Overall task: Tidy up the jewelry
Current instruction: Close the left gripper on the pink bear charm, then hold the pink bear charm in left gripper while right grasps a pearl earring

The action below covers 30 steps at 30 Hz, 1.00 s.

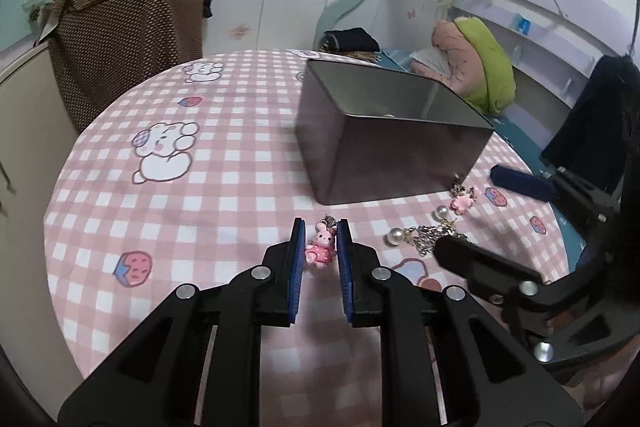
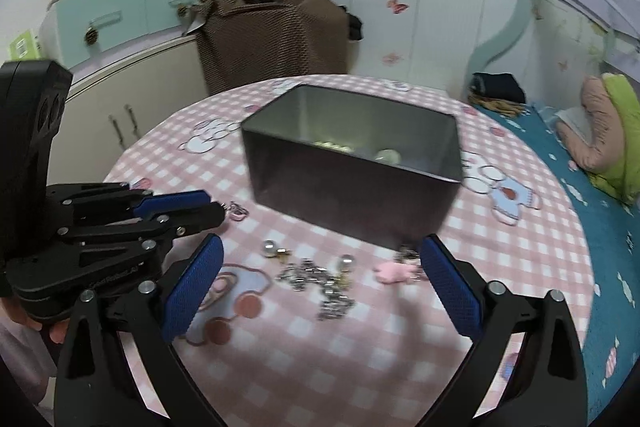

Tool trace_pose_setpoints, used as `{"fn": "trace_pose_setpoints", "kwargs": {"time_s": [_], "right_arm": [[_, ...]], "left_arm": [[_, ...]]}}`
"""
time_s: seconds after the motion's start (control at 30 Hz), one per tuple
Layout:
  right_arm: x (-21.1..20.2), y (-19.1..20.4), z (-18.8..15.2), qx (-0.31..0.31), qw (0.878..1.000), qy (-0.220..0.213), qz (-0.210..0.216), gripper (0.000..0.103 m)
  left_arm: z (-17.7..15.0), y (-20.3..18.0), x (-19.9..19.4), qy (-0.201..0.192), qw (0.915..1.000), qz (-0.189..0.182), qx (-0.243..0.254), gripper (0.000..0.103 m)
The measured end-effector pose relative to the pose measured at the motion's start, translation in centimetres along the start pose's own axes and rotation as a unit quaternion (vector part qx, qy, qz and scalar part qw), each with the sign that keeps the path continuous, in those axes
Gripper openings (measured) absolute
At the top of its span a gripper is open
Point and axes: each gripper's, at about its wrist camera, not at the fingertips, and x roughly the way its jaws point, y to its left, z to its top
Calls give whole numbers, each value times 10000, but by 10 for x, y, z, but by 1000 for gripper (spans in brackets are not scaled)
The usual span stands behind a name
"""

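My left gripper [image 1: 321, 233] is shut on a small pink bunny charm [image 1: 320, 247], held just above the pink checked tablecloth [image 1: 200, 195]. The right wrist view shows that gripper [image 2: 219, 209] at the left with the charm [image 2: 238, 211] at its tips. My right gripper [image 2: 322, 241] stands wide open over a loose pile: a silver chain [image 2: 332, 287], pearl pieces [image 2: 269, 247] and a pink flower charm [image 2: 394, 273]. Nothing is between its pads. Behind the pile stands an open grey metal tin [image 2: 348, 195] with a few pieces inside [image 2: 386, 157].
The round table ends close behind the tin [image 1: 400, 159]. A brown bag [image 2: 276, 35] sits on a cabinet at the back left. To the right is a bed with a teal cover [image 2: 560, 187] and pillows [image 1: 484, 67].
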Motion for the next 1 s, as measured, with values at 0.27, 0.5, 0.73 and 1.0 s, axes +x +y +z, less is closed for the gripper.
{"fn": "trace_pose_setpoints", "kwargs": {"time_s": [0.27,0.5,0.73,1.0], "right_arm": [[20,16,3,-117,9985,424,311,54],[28,20,6,-74,9975,613,338,44],[31,17,4,-1,9967,701,406,19],[31,12,4,38,9970,697,343,18]], "left_arm": [[-2,15,-4,-59,9996,-86,-251,16],[-2,15,-6,-101,9992,-219,-315,16],[-1,18,-7,-143,9987,-282,-401,16],[-2,16,-9,-172,9990,-246,-341,16]]}}
